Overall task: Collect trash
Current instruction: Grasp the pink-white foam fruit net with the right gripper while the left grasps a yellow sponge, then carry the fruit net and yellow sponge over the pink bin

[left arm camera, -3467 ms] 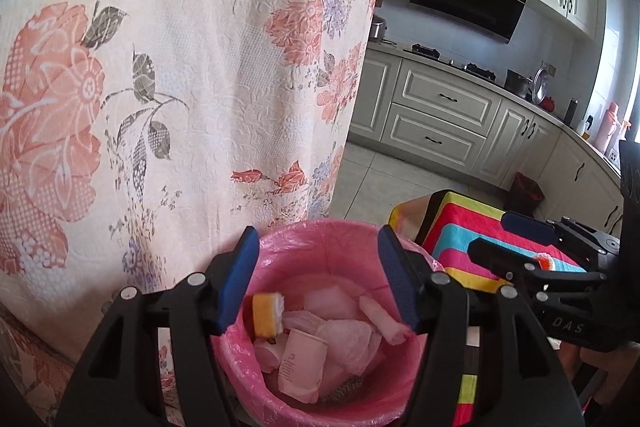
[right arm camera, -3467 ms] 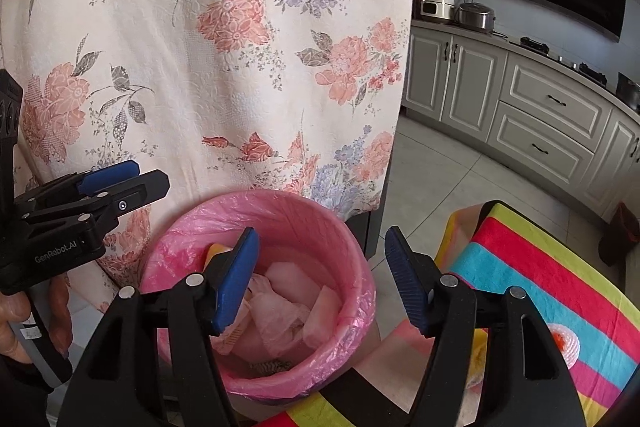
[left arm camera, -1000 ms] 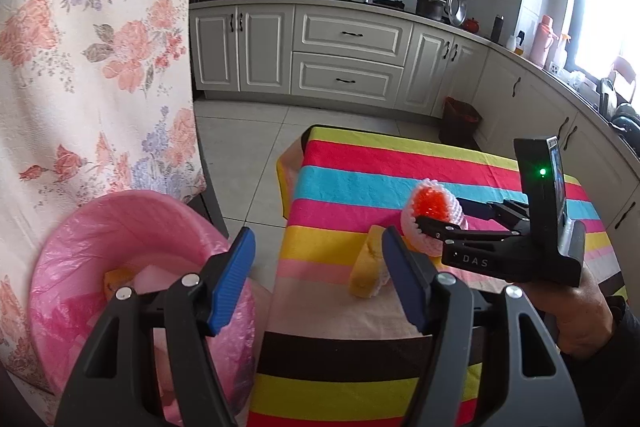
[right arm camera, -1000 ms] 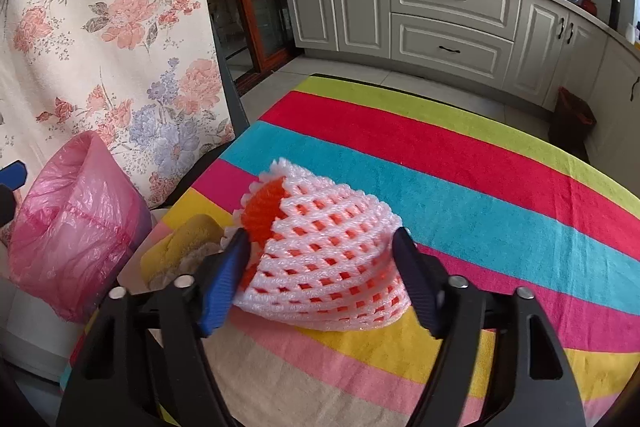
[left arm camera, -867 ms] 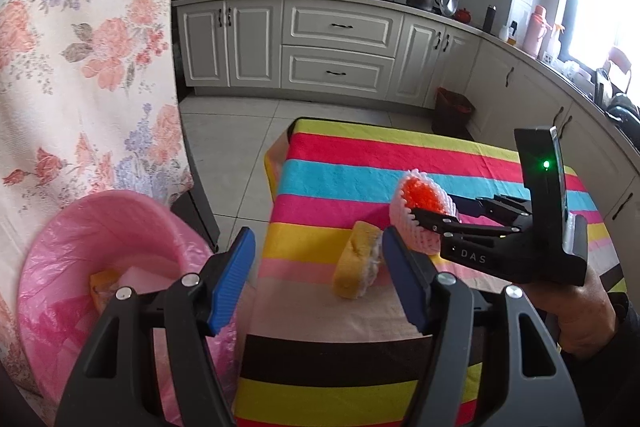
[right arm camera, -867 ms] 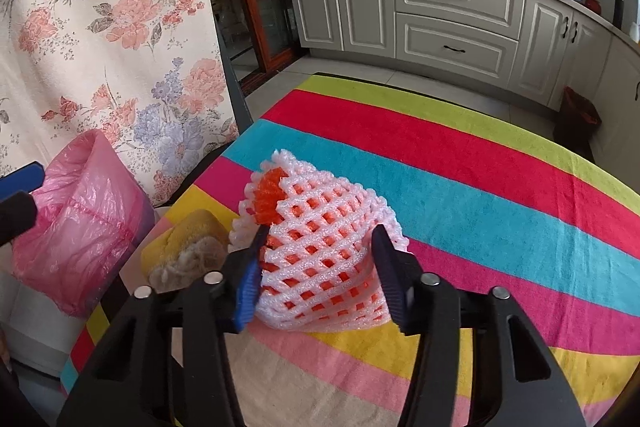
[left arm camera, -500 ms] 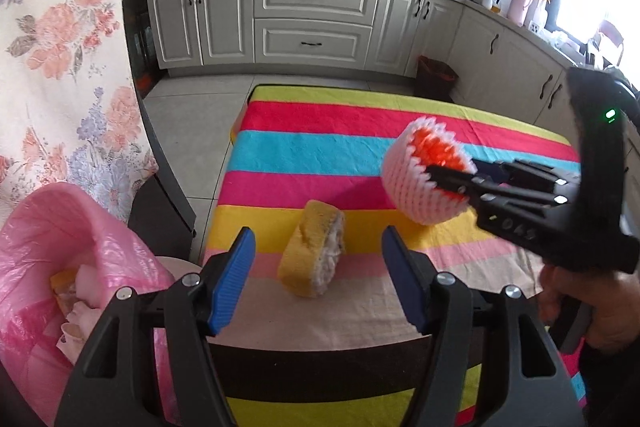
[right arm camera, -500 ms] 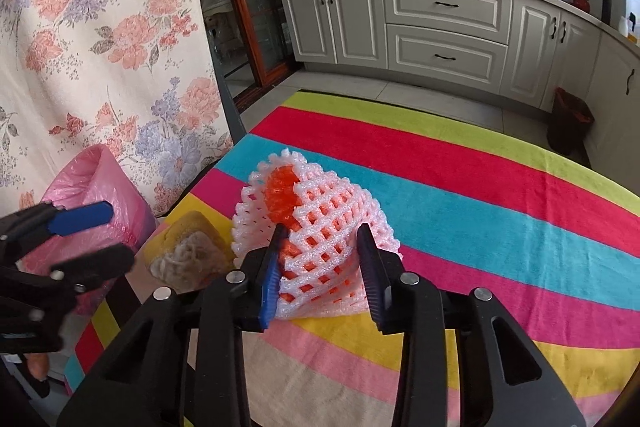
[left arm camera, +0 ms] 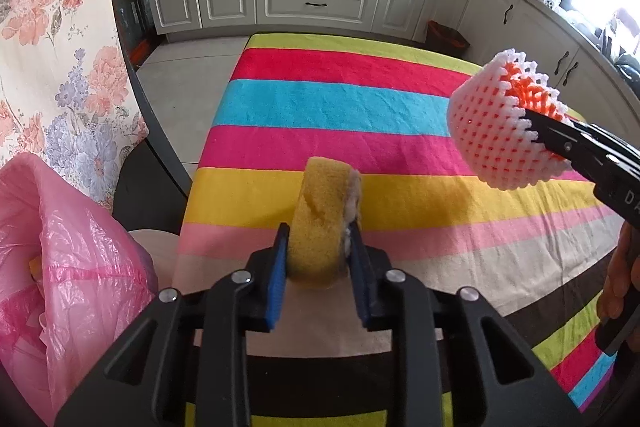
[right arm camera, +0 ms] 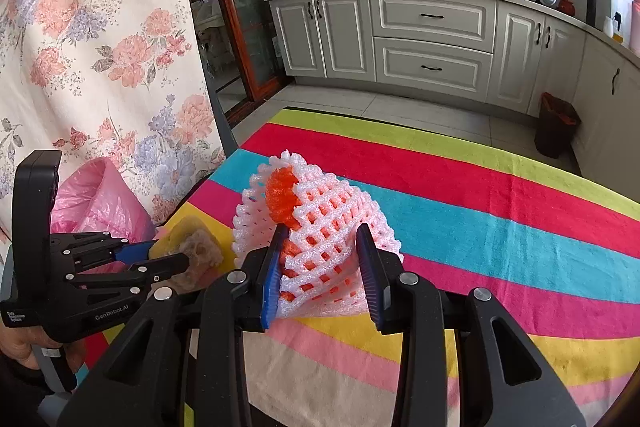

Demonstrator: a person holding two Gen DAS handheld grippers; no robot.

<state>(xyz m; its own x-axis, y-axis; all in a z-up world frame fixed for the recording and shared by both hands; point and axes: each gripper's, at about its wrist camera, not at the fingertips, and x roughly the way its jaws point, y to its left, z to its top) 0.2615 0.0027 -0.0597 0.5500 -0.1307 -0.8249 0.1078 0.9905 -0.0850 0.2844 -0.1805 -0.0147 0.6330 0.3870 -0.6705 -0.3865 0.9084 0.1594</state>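
Pink bin bag (left arm camera: 60, 267) beside striped tablecloth (left arm camera: 340, 107).

Bare striped tablecloth (left arm camera: 340, 107) ahead, pink-lined bin (left arm camera: 60, 267) (left) close

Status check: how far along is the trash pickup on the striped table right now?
Done: the pink-lined bin already holds some trash. In hand: the left gripper, its jaws having just closed, pinches the yellow sponge; the right gripper is clamped on the white foam fruit net, lifted off the striped tablecloth. Left: carry both to the bin and drop them. No other trash shows on the cloth.
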